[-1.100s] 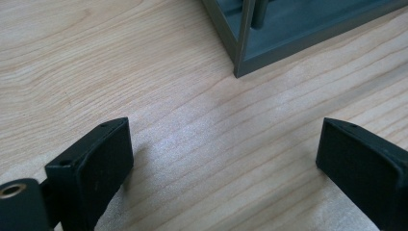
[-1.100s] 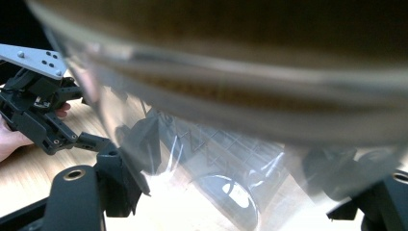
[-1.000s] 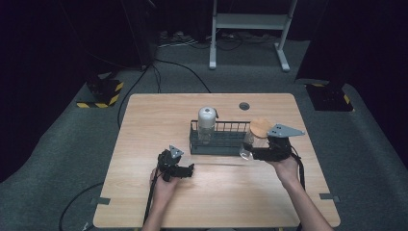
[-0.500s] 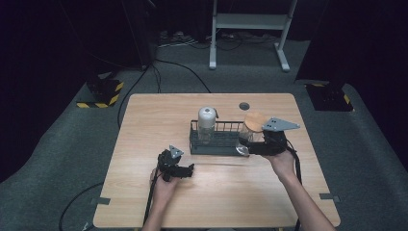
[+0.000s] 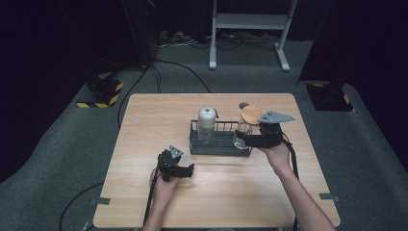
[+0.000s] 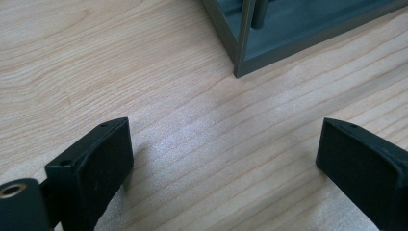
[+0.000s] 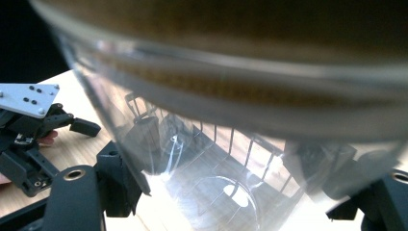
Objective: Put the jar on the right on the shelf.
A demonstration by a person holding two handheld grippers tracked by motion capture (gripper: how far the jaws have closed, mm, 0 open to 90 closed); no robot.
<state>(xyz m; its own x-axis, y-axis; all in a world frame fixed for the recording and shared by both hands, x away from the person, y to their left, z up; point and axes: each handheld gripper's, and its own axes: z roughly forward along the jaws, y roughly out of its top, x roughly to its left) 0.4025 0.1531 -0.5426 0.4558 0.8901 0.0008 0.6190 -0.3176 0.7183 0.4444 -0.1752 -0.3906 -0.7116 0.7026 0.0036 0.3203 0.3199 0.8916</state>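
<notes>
A dark wire rack (image 5: 219,144) stands mid-table, and a glass jar with a silver lid (image 5: 206,122) sits upright in its left part. My right gripper (image 5: 245,139) is shut on a clear glass jar with a wooden lid (image 5: 248,122), held at the rack's right end. In the right gripper view this jar (image 7: 231,144) sits between the jaws of my right gripper (image 7: 231,192), with the rack's wires showing through the glass. My left gripper (image 5: 190,169) rests on the wooden table (image 5: 144,120), open and with nothing in it. Its own view shows my left gripper (image 6: 226,163) with jaws wide apart, short of the rack's corner (image 6: 288,29).
A small dark disc (image 5: 243,105) lies on the table behind the held jar. On the floor beyond are cables, a white metal stand (image 5: 250,21) and a yellow-and-black striped base (image 5: 103,91). The other hand's gripper (image 7: 29,130) appears far off in the right gripper view.
My right gripper has carried the wooden-lidded jar a little left and away from the person, closer to the rack's right end. The left gripper has stayed put.
</notes>
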